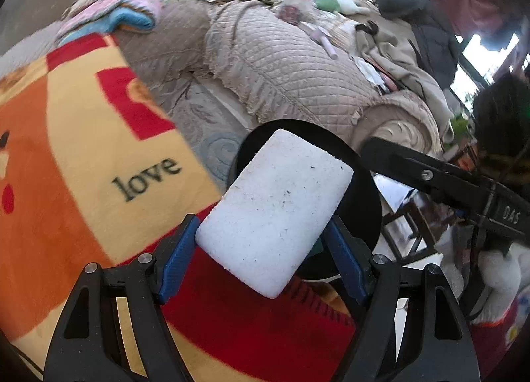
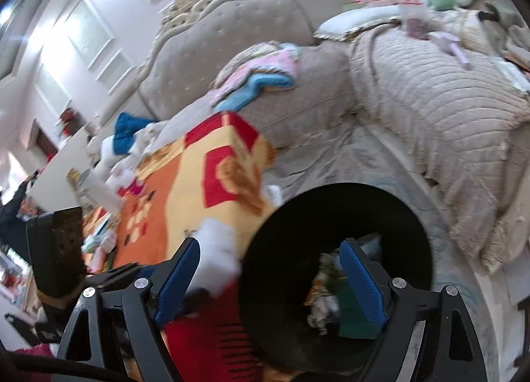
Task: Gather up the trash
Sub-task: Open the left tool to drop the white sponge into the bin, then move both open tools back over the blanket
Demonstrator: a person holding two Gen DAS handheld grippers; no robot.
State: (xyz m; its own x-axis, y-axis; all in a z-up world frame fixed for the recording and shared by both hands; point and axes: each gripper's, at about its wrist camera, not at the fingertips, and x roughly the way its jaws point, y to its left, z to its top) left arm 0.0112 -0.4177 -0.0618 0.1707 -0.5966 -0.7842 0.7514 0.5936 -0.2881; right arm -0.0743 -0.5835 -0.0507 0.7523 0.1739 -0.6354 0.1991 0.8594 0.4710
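My left gripper (image 1: 261,249) is shut on a white foam block (image 1: 275,213), held tilted above the rim of a round black trash bin (image 1: 364,210). The same foam block (image 2: 217,253) shows blurred in the right wrist view, just left of the bin (image 2: 285,236). My right gripper (image 2: 270,274) is open and empty, its jaws wide apart over the bin's opening. Inside the bin lie a green box (image 2: 354,315) and crumpled scraps. The other gripper's black body (image 1: 440,183) crosses the right of the left wrist view.
An orange, yellow and red blanket (image 1: 66,157) with the word "love" covers a surface at the left (image 2: 185,190). A quilted beige sofa (image 1: 291,61) stands behind, strewn with a cup, papers and clothes. Carpet (image 1: 205,123) lies between.
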